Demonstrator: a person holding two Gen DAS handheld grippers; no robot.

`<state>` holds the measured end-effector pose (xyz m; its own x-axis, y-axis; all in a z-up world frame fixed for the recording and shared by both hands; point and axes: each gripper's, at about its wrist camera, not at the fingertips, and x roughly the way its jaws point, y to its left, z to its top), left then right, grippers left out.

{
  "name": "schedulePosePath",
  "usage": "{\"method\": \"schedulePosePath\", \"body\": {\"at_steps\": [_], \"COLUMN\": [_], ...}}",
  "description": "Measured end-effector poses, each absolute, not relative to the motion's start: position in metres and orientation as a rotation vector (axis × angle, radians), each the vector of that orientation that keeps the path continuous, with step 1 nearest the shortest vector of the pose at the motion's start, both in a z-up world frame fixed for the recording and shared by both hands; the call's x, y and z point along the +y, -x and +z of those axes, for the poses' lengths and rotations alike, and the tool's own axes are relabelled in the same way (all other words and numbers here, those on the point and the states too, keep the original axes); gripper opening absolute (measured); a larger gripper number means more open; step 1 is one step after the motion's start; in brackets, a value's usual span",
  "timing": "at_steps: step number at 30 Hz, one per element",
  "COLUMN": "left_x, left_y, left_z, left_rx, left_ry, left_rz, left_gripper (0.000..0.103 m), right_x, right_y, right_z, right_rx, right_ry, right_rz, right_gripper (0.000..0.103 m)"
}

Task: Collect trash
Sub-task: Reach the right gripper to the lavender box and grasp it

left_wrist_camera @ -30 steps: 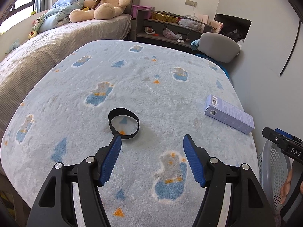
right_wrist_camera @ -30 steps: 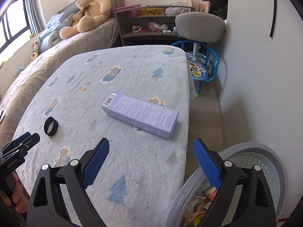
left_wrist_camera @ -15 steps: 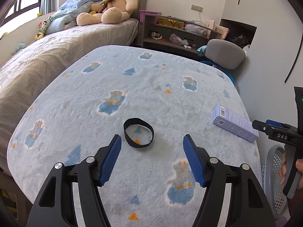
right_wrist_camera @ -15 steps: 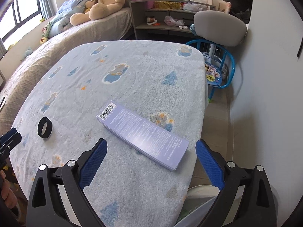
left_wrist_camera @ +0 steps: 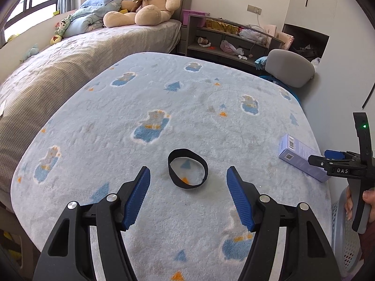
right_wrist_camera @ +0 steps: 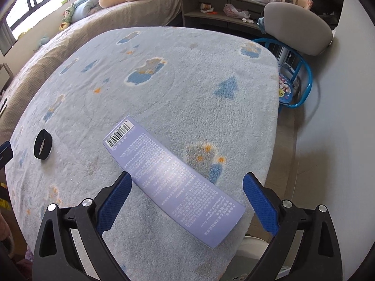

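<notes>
Trash here is two items on the fleece-covered counter: a lilac carton and a black band. In the right wrist view, the right tongs are spread wide, with the carton lying slantwise between the pads at lower centre, near the counter's right edge. Its long axis runs diagonally, so I judge the tongs should turn to close across the narrow width, then lower before pinching. In the left wrist view, the left tongs are also spread, empty, just short of the band at centre. The white basket sits at lower right, below the counter's edge.
</notes>
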<state>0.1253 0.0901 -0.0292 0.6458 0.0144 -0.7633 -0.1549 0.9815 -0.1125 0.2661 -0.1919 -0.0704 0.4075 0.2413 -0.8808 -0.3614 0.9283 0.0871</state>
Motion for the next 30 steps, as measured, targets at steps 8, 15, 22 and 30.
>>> {"method": "schedulePosePath", "body": {"at_steps": [8,15,22,30], "left_x": [0.095,0.106,0.117,0.122], "left_y": [-0.124,-0.12,-0.117,-0.117], "left_z": [-0.03,-0.028,-0.031,-0.044], "left_rx": [0.867,0.855,0.861,0.891], "left_ry": [0.187,0.201,0.213,0.213], "left_rz": [0.106,0.124,0.141,0.147], "left_gripper": [0.065,0.065,0.065,0.065], "right_x": [-0.179,-0.157,-0.129,-0.115], "right_y": [-0.254,-0.227,-0.206,-0.199], "right_z": [-0.071,-0.065,-0.063,-0.062], "right_rx": [1.153,1.161,1.148,1.089], "right_ry": [0.093,0.046,-0.019,-0.06], "right_rz": [0.454,0.502,0.534,0.451], "right_gripper": [0.094,0.094,0.094,0.094]}}
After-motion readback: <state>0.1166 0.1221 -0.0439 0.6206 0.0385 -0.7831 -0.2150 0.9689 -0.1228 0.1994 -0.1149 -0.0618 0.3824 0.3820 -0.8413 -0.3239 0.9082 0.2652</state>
